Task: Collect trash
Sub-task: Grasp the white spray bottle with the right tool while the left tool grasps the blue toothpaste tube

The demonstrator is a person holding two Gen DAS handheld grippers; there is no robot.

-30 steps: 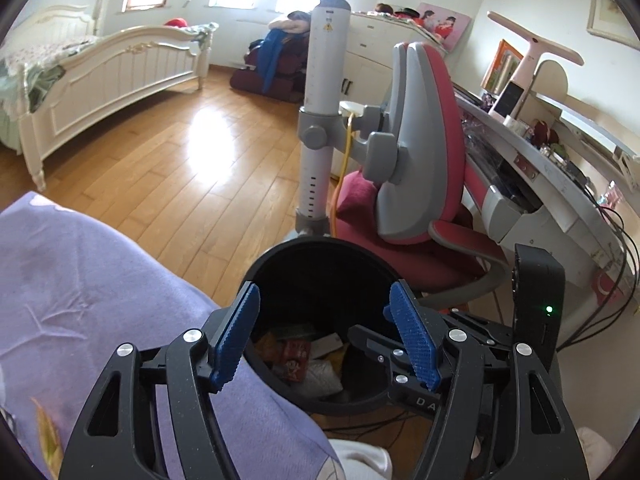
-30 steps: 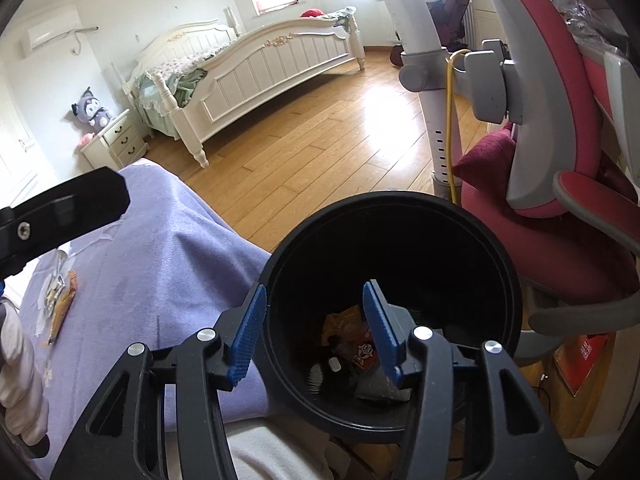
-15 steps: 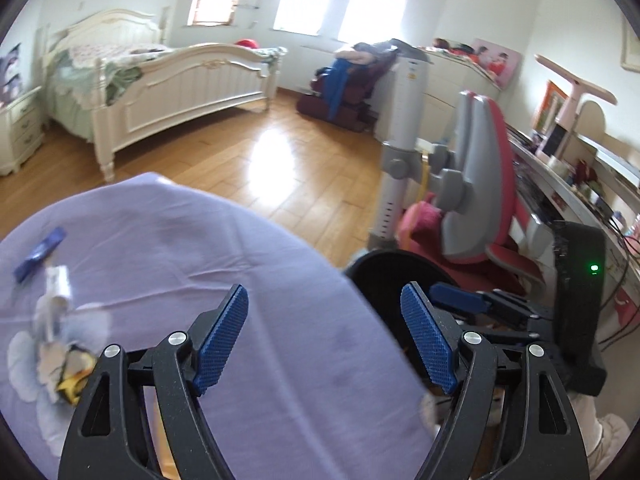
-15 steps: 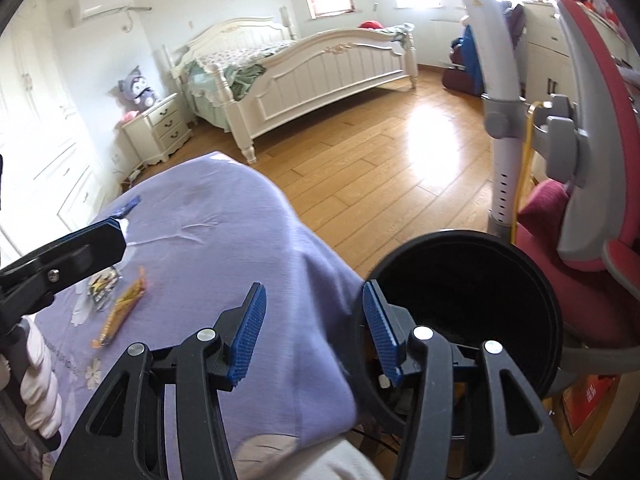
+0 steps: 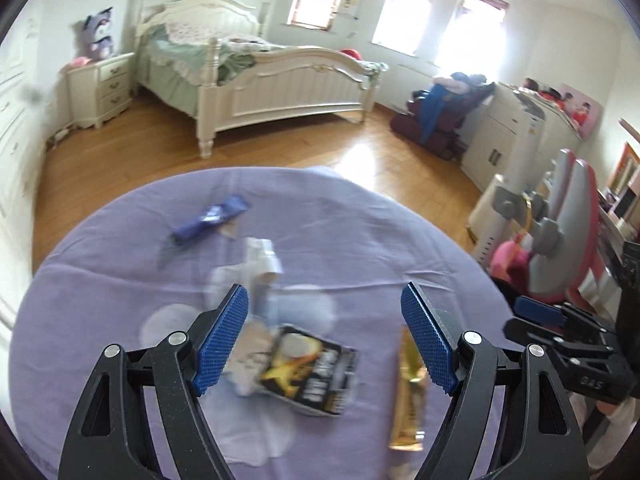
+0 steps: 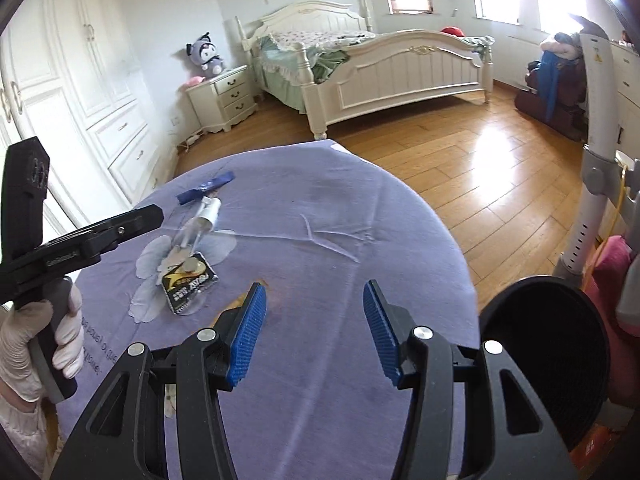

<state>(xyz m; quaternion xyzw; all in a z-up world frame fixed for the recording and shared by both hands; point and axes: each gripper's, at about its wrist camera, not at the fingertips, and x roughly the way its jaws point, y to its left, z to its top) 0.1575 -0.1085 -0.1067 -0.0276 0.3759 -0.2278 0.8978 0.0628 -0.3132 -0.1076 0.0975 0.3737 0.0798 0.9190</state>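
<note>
Both grippers have swung off the black trash bin [image 6: 548,360] and back over the purple-covered table [image 6: 340,240]; a second ago both wrist views looked straight down into the bin at wrappers and packets. Reads as a drop finished, next pickup starting.

Left gripper [image 5: 324,336]: jaws wide, wider than a second ago, nothing between the pads. It hovers over the litter cluster, not touching anything. Left view is motion-blurred.

Right gripper [image 6: 312,332]: jaws at a middling gap, same as before, empty, over bare cloth. A gloved hand [image 6: 36,336] holds the left tool's handle at the left edge of the right view.

Trash left on the table:
- black-and-gold snack packet [image 5: 308,376], flat, just below and between the left jaws
- gold wrapper strip [image 5: 408,400], lying lengthwise beside the left gripper's right finger; in the right view only its tip shows behind the right gripper's left finger
- clear spray bottle with white nozzle [image 6: 200,220], on its side, just beyond the packet, base touching or overlapping it
- blue wrapper [image 5: 212,218], farther back, apart from the rest

Bin: at the table's right edge, on the floor side, rim open. Interior shows only dark from this angle, so contents cannot be read now; it held several wrappers a second ago.

Likely next target for the left gripper: packet or gold strip.
</note>
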